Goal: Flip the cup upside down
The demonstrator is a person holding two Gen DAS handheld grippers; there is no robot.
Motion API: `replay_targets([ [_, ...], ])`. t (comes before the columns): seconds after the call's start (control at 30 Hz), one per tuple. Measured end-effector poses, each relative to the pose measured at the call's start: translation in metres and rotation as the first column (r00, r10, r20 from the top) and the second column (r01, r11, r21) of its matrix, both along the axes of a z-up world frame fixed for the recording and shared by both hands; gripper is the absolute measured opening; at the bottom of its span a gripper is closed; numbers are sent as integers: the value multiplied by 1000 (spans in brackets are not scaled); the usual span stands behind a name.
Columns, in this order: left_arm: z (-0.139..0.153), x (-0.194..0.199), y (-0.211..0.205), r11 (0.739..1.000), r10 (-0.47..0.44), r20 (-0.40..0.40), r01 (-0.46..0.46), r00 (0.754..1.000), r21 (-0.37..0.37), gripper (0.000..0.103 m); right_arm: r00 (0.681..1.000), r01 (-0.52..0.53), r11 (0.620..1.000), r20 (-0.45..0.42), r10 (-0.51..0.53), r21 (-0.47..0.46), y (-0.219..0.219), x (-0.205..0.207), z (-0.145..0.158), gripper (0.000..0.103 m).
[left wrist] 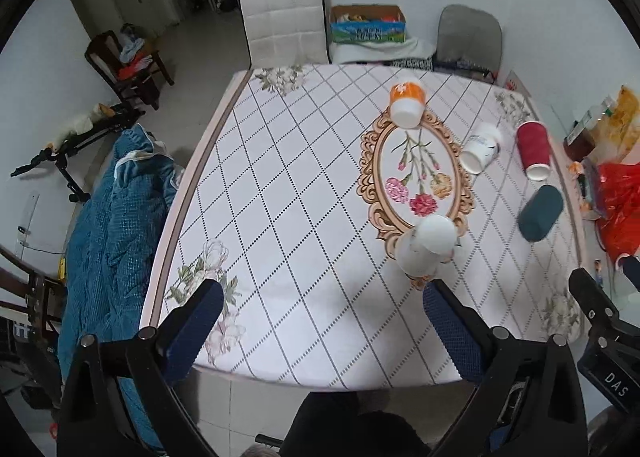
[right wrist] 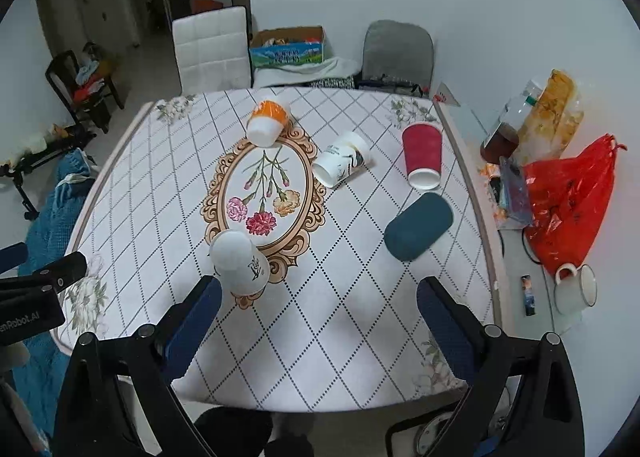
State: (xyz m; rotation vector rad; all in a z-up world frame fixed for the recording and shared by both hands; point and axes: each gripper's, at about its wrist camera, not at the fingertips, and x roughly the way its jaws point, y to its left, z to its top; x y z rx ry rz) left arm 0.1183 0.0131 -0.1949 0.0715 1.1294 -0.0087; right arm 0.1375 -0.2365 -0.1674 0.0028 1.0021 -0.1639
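Observation:
Several cups stand upside down on the patterned table [left wrist: 304, 241] [right wrist: 360, 297]: a white one nearest [left wrist: 426, 249] [right wrist: 239, 263], an orange and white one at the back [left wrist: 407, 99] [right wrist: 267, 120], a white printed one [left wrist: 480, 147] [right wrist: 342, 163], a red one [left wrist: 534, 149] [right wrist: 423, 155] and a dark teal one [left wrist: 540, 213] [right wrist: 418, 225]. My left gripper [left wrist: 320, 333] is open and empty, held above the near table edge. My right gripper [right wrist: 318, 331] is open and empty, also above the near edge, right of the white cup.
A white chair [left wrist: 286, 23] and a grey chair [left wrist: 468, 37] stand behind the table, with a cardboard box [left wrist: 366, 23] between them. A red bag [right wrist: 568, 201], a jar [right wrist: 500, 137] and an enamel mug [right wrist: 576, 289] sit on the side surface at right. A blue quilt [left wrist: 108, 225] lies left.

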Motion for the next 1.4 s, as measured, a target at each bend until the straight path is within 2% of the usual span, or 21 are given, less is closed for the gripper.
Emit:
replay_targets([
  [0.3, 59, -77, -9, 1000, 10, 110, -9, 994, -7, 102, 994, -47, 999, 102, 47, -5, -1, -76, 62, 100],
  [0.67, 128, -134, 1, 999, 7, 210, 4, 978, -50, 102, 980, -76, 997, 185, 76, -7, 11, -164, 139, 100],
  [1.0, 146, -166, 13, 998, -6, 224, 19, 975, -57, 102, 975, -58, 998, 215, 52, 24, 21, -195, 174, 101],
  [1.4, 150, -176, 16, 998, -7, 231, 20, 973, -51, 102, 974, -74, 997, 214, 68, 20, 31, -199, 178, 101],
])
